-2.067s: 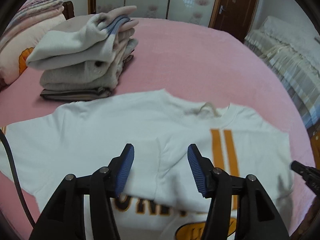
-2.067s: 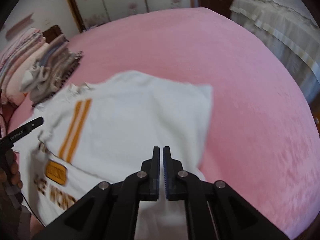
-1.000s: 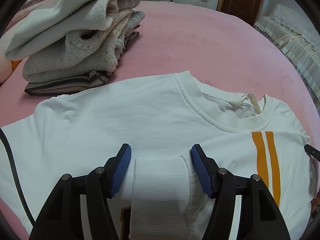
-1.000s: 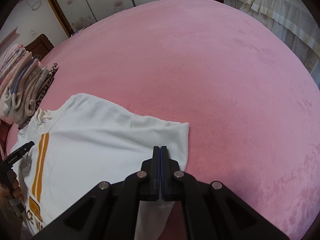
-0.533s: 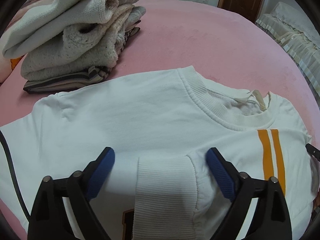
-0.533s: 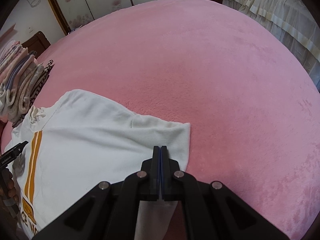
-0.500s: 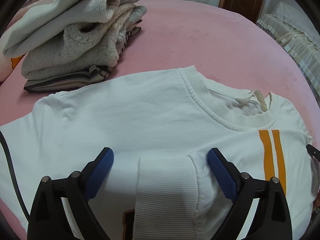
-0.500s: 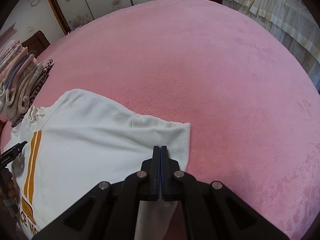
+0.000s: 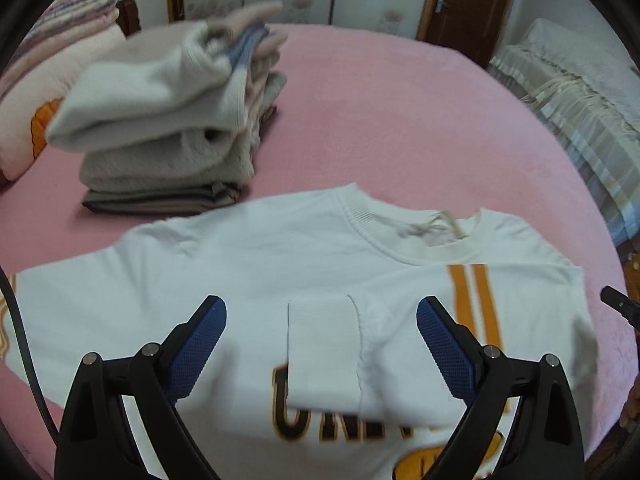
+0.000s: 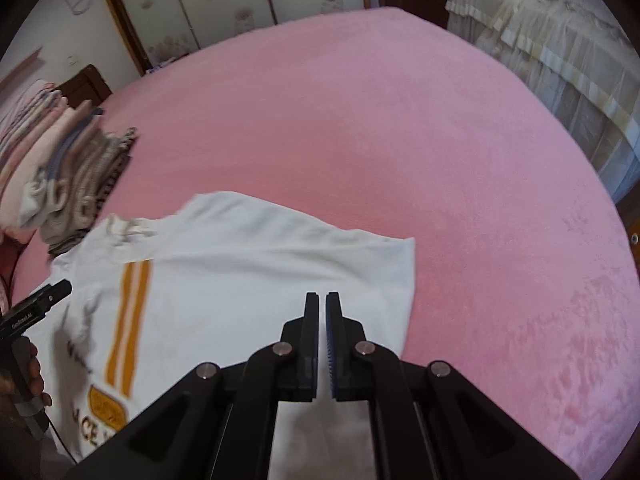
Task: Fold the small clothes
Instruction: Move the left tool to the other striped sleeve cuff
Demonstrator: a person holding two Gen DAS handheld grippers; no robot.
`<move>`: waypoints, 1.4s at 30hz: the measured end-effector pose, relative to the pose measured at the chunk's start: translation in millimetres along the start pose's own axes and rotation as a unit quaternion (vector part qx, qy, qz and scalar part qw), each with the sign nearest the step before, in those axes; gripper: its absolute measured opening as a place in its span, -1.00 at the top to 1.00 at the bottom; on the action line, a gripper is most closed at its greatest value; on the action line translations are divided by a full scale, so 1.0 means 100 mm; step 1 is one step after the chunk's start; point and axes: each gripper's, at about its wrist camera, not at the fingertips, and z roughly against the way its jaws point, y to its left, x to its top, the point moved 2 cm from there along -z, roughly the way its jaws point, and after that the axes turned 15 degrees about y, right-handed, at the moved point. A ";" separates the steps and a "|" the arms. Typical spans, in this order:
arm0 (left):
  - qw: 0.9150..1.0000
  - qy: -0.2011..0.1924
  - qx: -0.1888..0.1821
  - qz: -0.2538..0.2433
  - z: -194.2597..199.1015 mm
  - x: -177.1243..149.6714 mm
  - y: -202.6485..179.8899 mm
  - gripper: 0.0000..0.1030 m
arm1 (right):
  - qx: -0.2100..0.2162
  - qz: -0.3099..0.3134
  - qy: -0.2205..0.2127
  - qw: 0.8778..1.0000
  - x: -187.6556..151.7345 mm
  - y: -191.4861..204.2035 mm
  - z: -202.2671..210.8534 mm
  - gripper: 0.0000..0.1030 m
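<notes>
White sweatshirt [image 9: 248, 272] lies spread on the pink bed [image 10: 400, 140] under both tongs, one sleeve folded across its chest so the ribbed cuff [image 9: 320, 352] sits between the wide-spread blue pads of the left gripper [image 9: 322, 330], which hovers over it holding nothing. The right gripper [image 10: 322, 312] stands above the folded sleeve edge at the shirt's far side, its jaws parted only by a narrow slit with no cloth visibly caught between them. Beyond the left tongs, just past the shirt's shoulder, a stack of folded clothes [image 9: 168, 128] sits on the bed.
</notes>
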 end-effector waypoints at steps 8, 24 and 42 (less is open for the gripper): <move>1.000 -0.023 0.014 -0.004 0.93 -0.34 0.28 -0.86 | 0.052 0.070 -0.044 0.995 -0.39 0.84 0.64 0.53; 0.980 -0.012 0.101 0.170 1.46 -0.89 2.79 -0.86 | 0.099 0.242 -0.011 0.965 -0.71 3.11 0.39 0.53; 0.870 0.109 0.058 0.477 0.28 -1.12 4.58 -0.59 | 0.109 0.357 0.022 0.927 -0.69 4.63 -0.24 0.53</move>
